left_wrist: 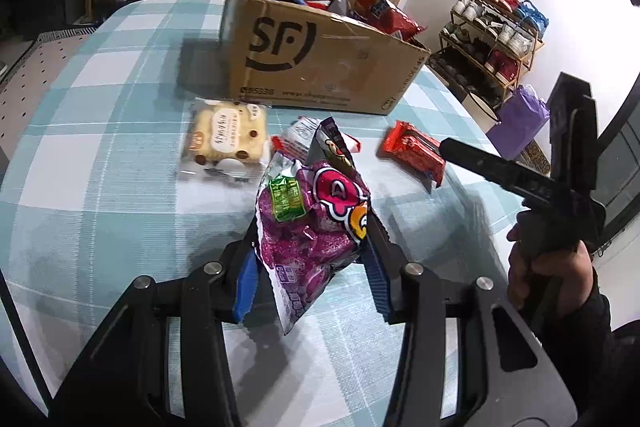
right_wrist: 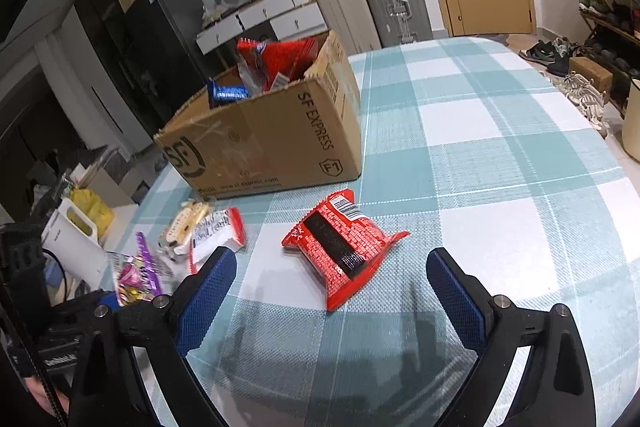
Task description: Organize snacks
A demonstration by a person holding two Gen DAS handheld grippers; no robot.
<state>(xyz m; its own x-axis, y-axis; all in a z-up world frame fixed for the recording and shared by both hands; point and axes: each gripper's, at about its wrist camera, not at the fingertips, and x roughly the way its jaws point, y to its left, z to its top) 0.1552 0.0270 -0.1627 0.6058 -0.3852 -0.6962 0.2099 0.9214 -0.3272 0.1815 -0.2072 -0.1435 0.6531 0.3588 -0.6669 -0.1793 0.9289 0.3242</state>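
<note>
Purple candy bag [left_wrist: 316, 223] is pinched between the blue pads of the left gripper [left_wrist: 314, 267], jaws nearly closed on it, bag hanging clear of the tablecloth [left_wrist: 100, 131]. Right gripper [right_wrist: 332, 291] is wide open and empty, pointed down at the table.

Key relation: red snack pack [right_wrist: 340, 247] lies flat straight ahead of the right gripper, roughly centred on the gap between the pads and a little beyond the tips. Its long axis runs diagonally, far-left to near-right, so the jaws would likely need a small roll to span the short side. Right hand is clearly nearer to it; left is occupied anyway.

Room: open cloth to the right of the red pack, nothing to snag. To its left, near but apart, sit a red-and-white wrapper [right_wrist: 216, 231] and a cake pack [right_wrist: 188, 223], so I'd approach from the right or above.

Farther back, the SF cardboard box [right_wrist: 272, 147] stands open-topped, just behind the loose snacks, already holding red bags and a blue packet [right_wrist: 226, 93]. Near wall is the edge to clear: judging by the layout, both loads go up and over it. Table edge curves off right, well clear of the work.
</note>
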